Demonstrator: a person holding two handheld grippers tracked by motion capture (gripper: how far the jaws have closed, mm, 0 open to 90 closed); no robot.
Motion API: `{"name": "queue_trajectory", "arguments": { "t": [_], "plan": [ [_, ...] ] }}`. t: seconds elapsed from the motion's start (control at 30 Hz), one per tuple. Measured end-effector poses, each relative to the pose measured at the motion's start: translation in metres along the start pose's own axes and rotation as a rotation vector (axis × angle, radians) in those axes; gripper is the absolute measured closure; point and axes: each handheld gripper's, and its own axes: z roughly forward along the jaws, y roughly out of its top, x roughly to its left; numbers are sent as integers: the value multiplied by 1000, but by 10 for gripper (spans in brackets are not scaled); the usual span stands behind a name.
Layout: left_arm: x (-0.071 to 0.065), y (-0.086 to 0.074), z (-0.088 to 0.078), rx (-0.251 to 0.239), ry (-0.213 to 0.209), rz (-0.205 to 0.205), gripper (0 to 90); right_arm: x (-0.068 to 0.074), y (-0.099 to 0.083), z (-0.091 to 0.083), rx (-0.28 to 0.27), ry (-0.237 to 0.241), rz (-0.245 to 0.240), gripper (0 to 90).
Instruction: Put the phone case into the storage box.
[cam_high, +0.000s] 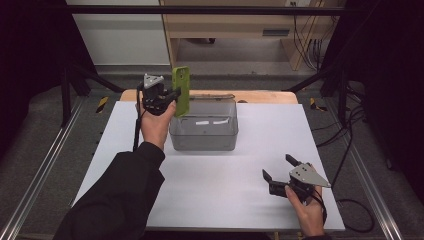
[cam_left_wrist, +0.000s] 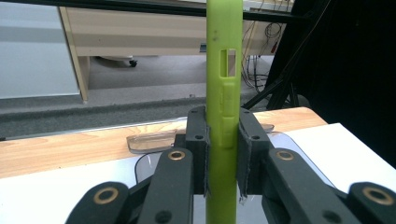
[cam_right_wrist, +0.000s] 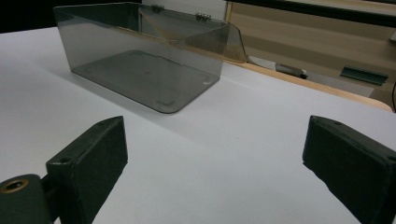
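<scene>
1. No brand, label or readable writing is showing on anything here; a pale strip lying on the floor of the box (cam_high: 203, 131) is too small to read.

2. The case (cam_high: 181, 91) is showing as a lime-green phone case, matte and rubbery. In the left gripper view its narrow edge (cam_left_wrist: 224, 93) is facing the camera, with one rectangular cut-out near the top and a row of raised button bumps below it.

3. The case is standing upright in the air, above the left rear corner of the box and not touching it.

4. The left gripper (cam_high: 170, 95) is clamping the case: both black pads are pressing on its flat sides about midway up, with the case running up and down past them.

5. The right gripper (cam_high: 280, 167) is hovering just over the white sheet (cam_high: 260, 200), well apart from the box toward its near right. Its jaws are standing wide apart with nothing between them; the right gripper view is looking through the gap (cam_right_wrist: 215, 163) toward the box (cam_right_wrist: 144, 60).

6. The box is sitting on the sheet as a clear smoky-grey tub with its hinged lid lying open behind it.

7. Counting: one case, one box, one sheet, two grippers, two hands.
</scene>
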Motion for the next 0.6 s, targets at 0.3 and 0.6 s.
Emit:
{"name": "queue_trajectory", "arguments": {
  "t": [0.3, 0.6],
  "plan": [
    [1, -4, 8, 19, 15, -1, 777, 0, -2, 1, -3, -8, 15, 55],
    [4, -7, 14, 34, 27, -3, 777, 1, -4, 2, -7, 1, 25, 51]
  ]
}}
